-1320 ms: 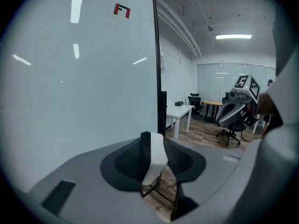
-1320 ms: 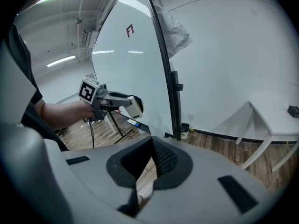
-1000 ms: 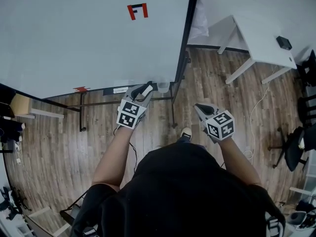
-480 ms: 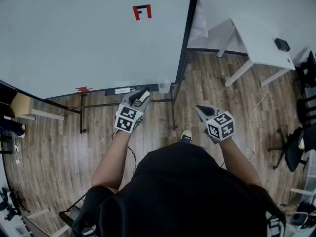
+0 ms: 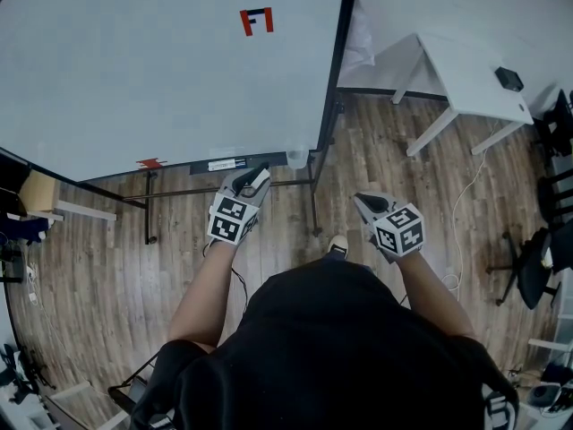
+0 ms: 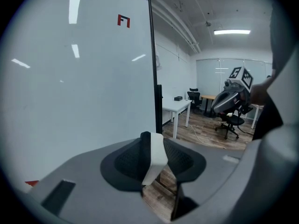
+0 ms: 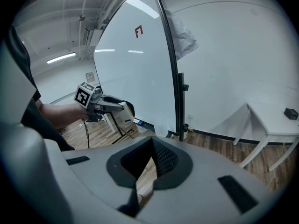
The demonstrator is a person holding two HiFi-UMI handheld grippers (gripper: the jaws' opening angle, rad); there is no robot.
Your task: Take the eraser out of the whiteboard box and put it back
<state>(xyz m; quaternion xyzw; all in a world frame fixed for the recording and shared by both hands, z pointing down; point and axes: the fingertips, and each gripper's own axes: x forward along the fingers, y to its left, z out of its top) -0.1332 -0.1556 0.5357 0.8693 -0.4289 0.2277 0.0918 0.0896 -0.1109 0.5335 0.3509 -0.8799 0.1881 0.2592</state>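
My left gripper [image 5: 257, 176] is shut on the eraser [image 5: 261, 178], a white block with a dark felt side. It hangs just in front of the whiteboard's ledge [image 5: 219, 164], left of the small clear box [image 5: 296, 158] at the ledge's right end. In the left gripper view the eraser [image 6: 157, 154] stands upright between the pads of that gripper [image 6: 153, 146]. The right gripper view shows the same eraser [image 7: 127, 112] from the side. My right gripper [image 5: 363, 201] hangs over the floor right of the board, shut and empty [image 7: 152, 146].
The big whiteboard [image 5: 161, 61] stands on a black frame with legs [image 5: 148, 209] on the wood floor. A white table [image 5: 474, 79] stands at the right, office chairs [image 5: 537, 267] further right, and a cable [image 5: 466, 204] lies on the floor.
My left gripper has drawn back from the clear box, moving left and towards me with the eraser in it. The right gripper has stayed in place.
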